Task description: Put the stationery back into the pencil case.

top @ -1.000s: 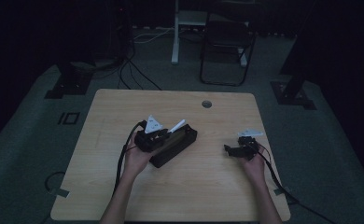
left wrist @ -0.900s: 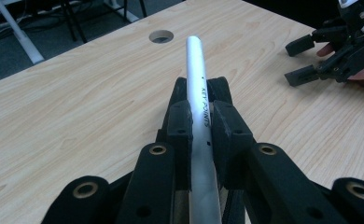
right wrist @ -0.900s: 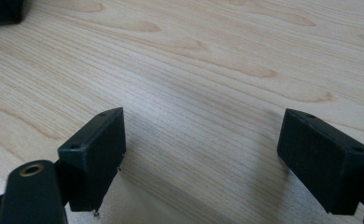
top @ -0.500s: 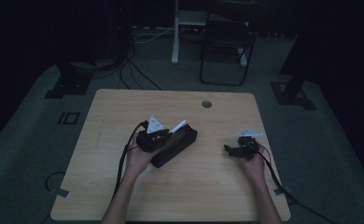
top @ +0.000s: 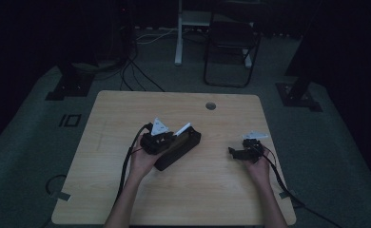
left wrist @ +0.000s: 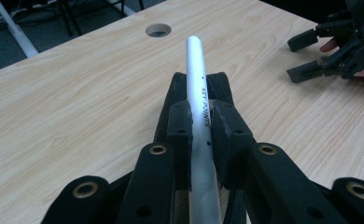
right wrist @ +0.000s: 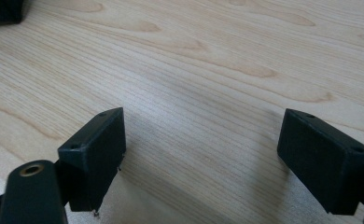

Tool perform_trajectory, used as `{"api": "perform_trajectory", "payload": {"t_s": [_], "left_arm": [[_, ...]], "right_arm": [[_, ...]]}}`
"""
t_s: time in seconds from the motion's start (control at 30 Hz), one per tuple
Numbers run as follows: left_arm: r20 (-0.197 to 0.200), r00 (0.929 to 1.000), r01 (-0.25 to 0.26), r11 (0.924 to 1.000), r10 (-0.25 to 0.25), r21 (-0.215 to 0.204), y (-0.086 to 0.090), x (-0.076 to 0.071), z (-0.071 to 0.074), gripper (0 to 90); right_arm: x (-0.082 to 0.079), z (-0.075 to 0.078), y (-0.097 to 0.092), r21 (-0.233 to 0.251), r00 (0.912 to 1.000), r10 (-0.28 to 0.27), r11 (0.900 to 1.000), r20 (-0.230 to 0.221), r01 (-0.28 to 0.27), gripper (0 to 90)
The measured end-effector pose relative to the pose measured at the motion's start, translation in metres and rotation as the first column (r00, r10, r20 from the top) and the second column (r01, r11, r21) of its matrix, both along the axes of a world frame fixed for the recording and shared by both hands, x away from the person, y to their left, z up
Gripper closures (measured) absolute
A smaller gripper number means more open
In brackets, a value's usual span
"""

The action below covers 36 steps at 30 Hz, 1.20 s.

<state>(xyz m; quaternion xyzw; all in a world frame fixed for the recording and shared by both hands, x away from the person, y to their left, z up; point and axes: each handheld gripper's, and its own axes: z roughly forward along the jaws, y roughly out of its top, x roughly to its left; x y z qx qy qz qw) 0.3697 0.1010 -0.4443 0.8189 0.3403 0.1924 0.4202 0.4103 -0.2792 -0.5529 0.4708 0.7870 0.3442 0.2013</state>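
Observation:
My left gripper [left wrist: 199, 119] is shut on a white cylinder like a pen [left wrist: 195, 70] with small print along its side. The pen points away over a long black case [left wrist: 220, 86] lying on the wooden table [left wrist: 77, 93]. From above, the left gripper [top: 167, 137] sits at the case's [top: 179, 151] left end, and the pen's white tip [top: 183, 128] sticks out past it. My right gripper [right wrist: 203, 149] stands open just above bare wood, nothing between its pads. It rests at the table's right side [top: 238, 153] and also appears far off in the left gripper view [left wrist: 311, 56].
A round cable hole [top: 210, 106] lies near the table's far edge. Cables trail from both grippers off the near side. A dark chair [top: 231, 52] and stand bases sit on the floor beyond the table.

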Motion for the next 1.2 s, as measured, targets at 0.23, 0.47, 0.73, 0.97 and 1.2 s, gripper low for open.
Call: {"api": "perform_trajectory", "payload": {"t_s": [0.23,0.47,0.73,0.97,1.2], "left_arm": [[-0.009,1.0,-0.001,1.0,0.001,0.008,-0.002,0.002,-0.004,78.7],[-0.017,0.9998,-0.003,0.9999,0.004,0.013,-0.003,0.004,-0.007,78.7],[-0.027,0.9996,-0.004,0.9998,0.004,0.021,-0.005,0.006,-0.011,78.7],[-0.035,0.9993,-0.008,0.9996,0.009,0.026,-0.006,0.008,-0.014,78.6],[-0.042,0.9991,-0.01,0.9995,0.011,0.031,-0.006,0.01,-0.016,78.6]], "right_arm": [[0.0,0.0,0.0,0.0,1.0,0.0,1.0,0.0,0.0,15.2],[0.0,0.0,0.0,0.0,1.0,0.0,1.0,0.0,0.0,15.2],[0.0,0.0,0.0,0.0,1.0,0.001,1.0,0.0,-0.001,15.2],[0.0,0.0,0.0,0.0,1.0,0.0,1.0,0.0,0.0,15.2],[0.0,0.0,0.0,0.0,1.0,0.001,1.0,0.0,-0.001,15.2]]}}
